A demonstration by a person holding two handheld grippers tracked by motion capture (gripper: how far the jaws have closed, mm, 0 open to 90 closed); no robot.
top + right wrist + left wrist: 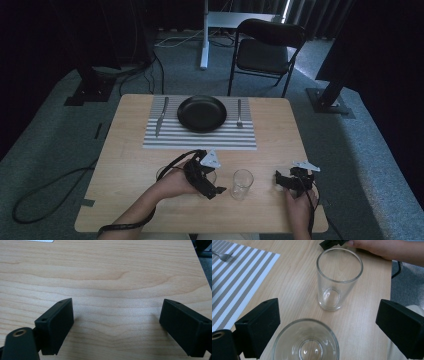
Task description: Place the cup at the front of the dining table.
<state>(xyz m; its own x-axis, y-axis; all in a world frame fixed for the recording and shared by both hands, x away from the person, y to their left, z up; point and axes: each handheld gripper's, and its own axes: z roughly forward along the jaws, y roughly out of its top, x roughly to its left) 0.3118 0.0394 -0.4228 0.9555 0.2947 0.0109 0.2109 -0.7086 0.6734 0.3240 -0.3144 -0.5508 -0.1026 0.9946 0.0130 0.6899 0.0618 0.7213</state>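
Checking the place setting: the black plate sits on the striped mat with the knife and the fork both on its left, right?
Not quite. In the high view the black plate sits on the striped mat, but only the knife lies left of it; the fork lies on its right.

left gripper (216,190): black, grey three-cornered plate, black cable | right gripper (278,181): black block jaws

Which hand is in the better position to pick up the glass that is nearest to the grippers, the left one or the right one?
Probably the left. The near glass already stands between the open jaws of the left gripper, not yet clamped. The right gripper is open over bare table, apart from both glasses.
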